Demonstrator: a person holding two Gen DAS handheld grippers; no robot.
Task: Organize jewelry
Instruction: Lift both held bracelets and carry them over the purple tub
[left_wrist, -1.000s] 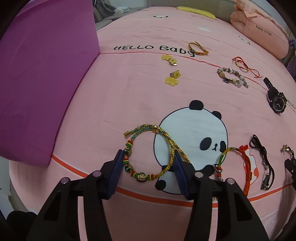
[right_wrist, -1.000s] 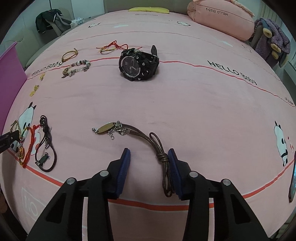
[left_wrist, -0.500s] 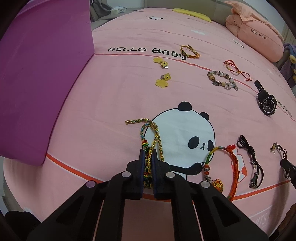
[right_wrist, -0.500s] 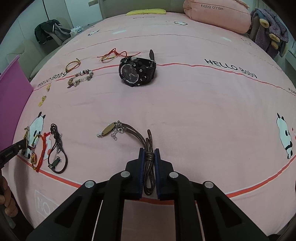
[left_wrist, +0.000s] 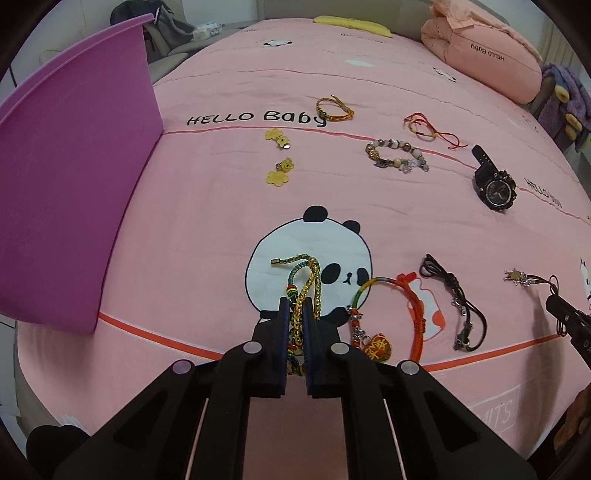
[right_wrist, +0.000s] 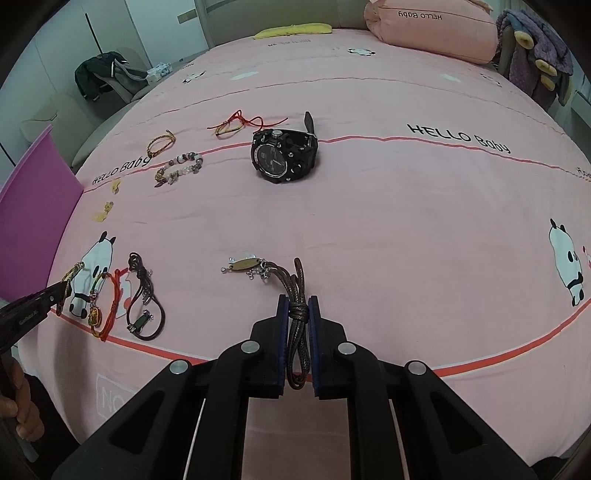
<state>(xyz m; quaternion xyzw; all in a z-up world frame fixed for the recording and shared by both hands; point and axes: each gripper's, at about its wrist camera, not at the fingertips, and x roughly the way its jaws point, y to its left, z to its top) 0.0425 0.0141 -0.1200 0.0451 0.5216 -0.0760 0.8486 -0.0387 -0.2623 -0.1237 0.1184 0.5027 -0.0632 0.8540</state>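
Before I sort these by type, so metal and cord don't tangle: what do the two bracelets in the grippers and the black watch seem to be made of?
Gold braided bracelet, in the left gripper: woven cord, shiny gold strands with coloured beads, metal-looking end cap.
Brown cord bracelet, in the right gripper: leather or waxed cord, knotted, with a brass-coloured plate and small silvery chain.
Black watch: matte black case, probably resin or rubber; glossy dial.

Both wrist cameras look steeply down along their own claws, close over the pink bed (left_wrist: 406, 221). They share the black watch (left_wrist: 495, 186), at right in the left view and upper centre in the right.
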